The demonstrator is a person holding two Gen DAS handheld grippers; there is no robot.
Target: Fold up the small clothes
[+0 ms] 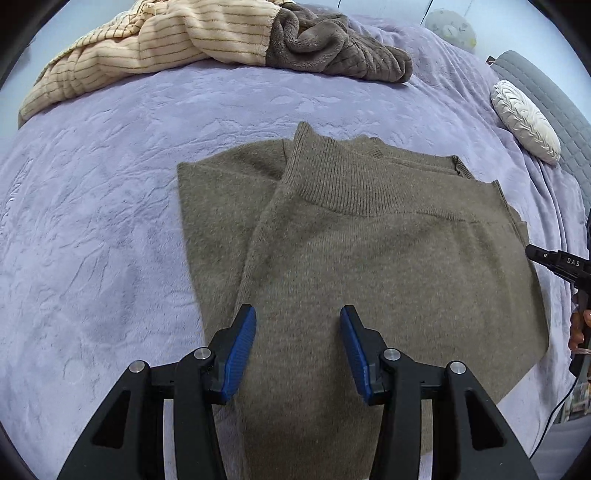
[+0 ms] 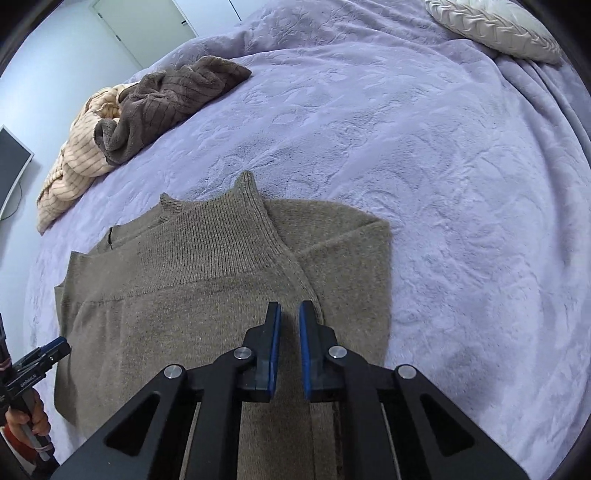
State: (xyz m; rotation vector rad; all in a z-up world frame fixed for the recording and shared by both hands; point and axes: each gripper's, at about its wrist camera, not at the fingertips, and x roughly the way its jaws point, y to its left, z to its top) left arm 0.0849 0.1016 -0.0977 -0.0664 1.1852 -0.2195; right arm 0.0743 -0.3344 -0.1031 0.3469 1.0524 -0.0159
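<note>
A brown knit sweater [image 1: 369,251] lies partly folded on the lilac bedspread [image 1: 92,221], a sleeve with ribbed cuff laid across its body. My left gripper [image 1: 297,317] is open just above the sweater's near part, holding nothing. In the right wrist view the same sweater [image 2: 184,295] lies below my right gripper [image 2: 290,310], whose jaws stand a narrow gap apart with nothing between them, over the sleeve's edge. The other gripper's body shows at the right edge of the left wrist view [image 1: 557,262] and the left edge of the right wrist view [image 2: 33,365].
A heap of a cream striped garment [image 1: 147,44] and a dark brown fleece garment [image 1: 332,44] lies at the far side of the bed. A white pleated cushion [image 1: 524,122] rests at the right. A monitor [image 2: 11,166] and doors [image 2: 140,26] stand beyond the bed.
</note>
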